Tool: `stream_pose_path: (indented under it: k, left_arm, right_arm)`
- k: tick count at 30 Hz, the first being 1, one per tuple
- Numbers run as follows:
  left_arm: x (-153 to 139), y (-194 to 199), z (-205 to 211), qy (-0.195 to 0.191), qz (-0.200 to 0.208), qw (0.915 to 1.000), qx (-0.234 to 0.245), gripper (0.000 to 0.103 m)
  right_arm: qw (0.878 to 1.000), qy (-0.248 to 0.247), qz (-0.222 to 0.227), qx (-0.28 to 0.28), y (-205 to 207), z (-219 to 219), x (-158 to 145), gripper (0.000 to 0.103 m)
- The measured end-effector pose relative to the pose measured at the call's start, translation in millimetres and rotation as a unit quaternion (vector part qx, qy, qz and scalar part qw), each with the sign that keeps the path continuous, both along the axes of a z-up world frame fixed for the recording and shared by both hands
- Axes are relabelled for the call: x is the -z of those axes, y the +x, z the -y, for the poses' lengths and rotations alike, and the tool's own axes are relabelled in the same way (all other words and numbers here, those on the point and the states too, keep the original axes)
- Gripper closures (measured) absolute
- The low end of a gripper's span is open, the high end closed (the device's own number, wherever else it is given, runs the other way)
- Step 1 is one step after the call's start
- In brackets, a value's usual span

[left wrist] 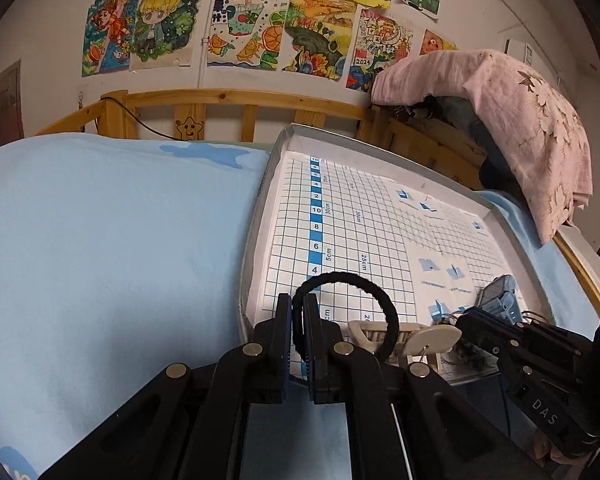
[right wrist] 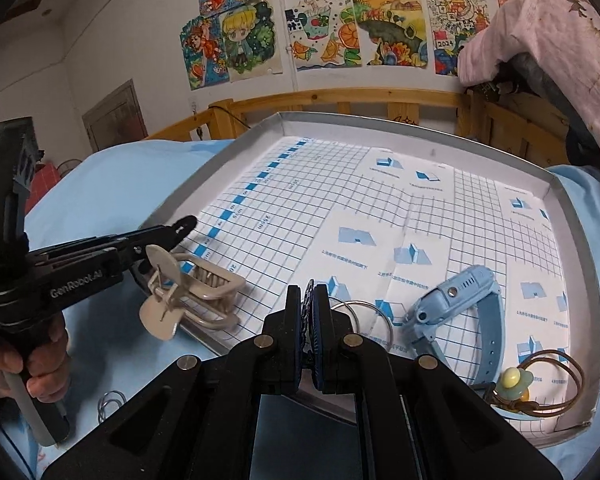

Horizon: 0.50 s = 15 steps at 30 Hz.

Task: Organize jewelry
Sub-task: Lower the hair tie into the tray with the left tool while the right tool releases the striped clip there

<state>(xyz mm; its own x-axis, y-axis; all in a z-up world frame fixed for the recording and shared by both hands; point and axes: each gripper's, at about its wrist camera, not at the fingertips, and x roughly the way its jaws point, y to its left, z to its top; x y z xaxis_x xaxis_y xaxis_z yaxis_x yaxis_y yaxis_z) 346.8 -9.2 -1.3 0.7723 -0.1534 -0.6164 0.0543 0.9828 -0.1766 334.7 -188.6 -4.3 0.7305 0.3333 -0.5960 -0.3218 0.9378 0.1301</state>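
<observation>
Jaws of the left gripper point(left wrist: 299, 320) are clamped on a black hair tie point(left wrist: 346, 312), its loop held over the tray's point(left wrist: 260, 216) near-left corner; the right gripper point(right wrist: 309, 312) is closed on a dark beaded piece point(right wrist: 309, 304).

- Light blue bed sheet point(left wrist: 100, 240): covers the mattress.
- Wooden bed rail point(right wrist: 340, 100): runs along the bed's far edge.
- Children's drawings point(left wrist: 240, 28): taped to the wall above the rail.
- Pink quilt point(left wrist: 520, 120): folded over the bed's far right corner.
</observation>
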Motion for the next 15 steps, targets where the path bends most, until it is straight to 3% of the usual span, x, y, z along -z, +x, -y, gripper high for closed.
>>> stream_pose_path:
  k: [2,5,7,9,11,13,15]
  left_arm:
    - [-1.5,-1.5,-1.3,0.001,0.002,1.0000,-0.001,0.097]
    - [-6.1,-5.3,-1.8,0.005,0.003,1.0000,-0.002,0.094]
    - [-10.6,-9.3,-2.7,0.003,0.008,1.0000,-0.002,0.080]
    - [-17.5,-15.9,-3.7,-0.002,0.020,0.9998,0.000,0.056]
    - [-25.0,-24.6,-5.2,0.000,0.036,0.9993,-0.014,0.041]
    - [-34.1,-35.3,-7.8,-0.010,0.051,0.9985,-0.015,0.039]
    - [-42.8,-46.9,-9.7,-0.013,0.065,0.9977,-0.017,0.023]
  right_arm:
    - [1.000,-0.003,0.003,0.007,-3.4,2.0,-1.5,0.095]
    - [1.000,-0.001,0.007,0.012,-7.2,7.1,-6.1,0.080]
    - [1.000,0.006,0.016,0.019,-14.1,11.9,-12.5,0.077]
    - [0.999,0.006,0.024,0.025,-20.4,15.4,-19.7,0.077]
    - [0.999,0.010,0.034,0.031,-27.6,19.0,-27.5,0.077]
    - [0.998,0.014,0.050,0.039,-38.3,22.7,-38.4,0.075]
    - [0.996,0.018,0.070,0.047,-51.0,26.7,-49.5,0.059]
